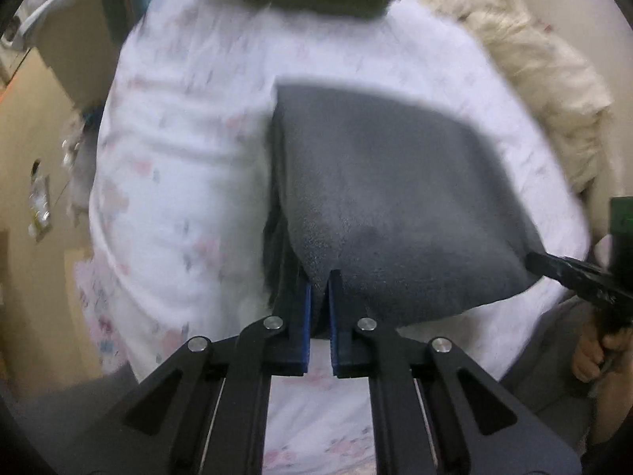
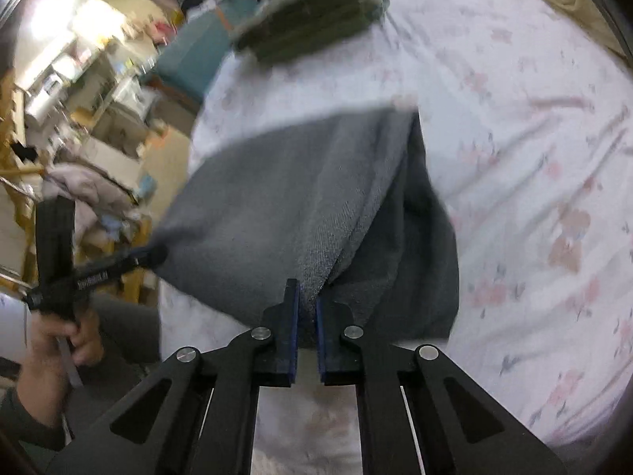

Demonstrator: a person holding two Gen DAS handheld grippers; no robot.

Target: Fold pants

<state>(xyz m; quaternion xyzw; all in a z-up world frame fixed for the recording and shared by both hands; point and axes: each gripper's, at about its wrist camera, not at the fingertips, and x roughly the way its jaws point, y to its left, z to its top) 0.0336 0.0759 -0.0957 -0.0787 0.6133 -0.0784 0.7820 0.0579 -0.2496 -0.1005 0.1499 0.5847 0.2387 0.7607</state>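
Observation:
Grey pants [image 1: 379,198] lie folded into a thick pad on a white bed sheet with pink flowers [image 1: 178,166]. My left gripper [image 1: 319,283] is shut on the near left corner of the pants, cloth pinched between its blue pads. My right gripper [image 2: 306,291] is shut on the other near corner, with grey fabric [image 2: 292,206] rising into its jaws. Each wrist view also catches the other gripper at the frame's side: the right one [image 1: 561,271] at the pants' right corner, the left one [image 2: 118,263] at their left corner, held by a hand [image 2: 59,340].
A folded olive-green garment [image 2: 312,23] lies at the far end of the bed. A cream fluffy blanket [image 1: 534,79] runs along the bed's right side. Left of the bed are a teal box [image 2: 205,47], cluttered shelves [image 2: 79,91] and a pile of clothes [image 2: 87,186].

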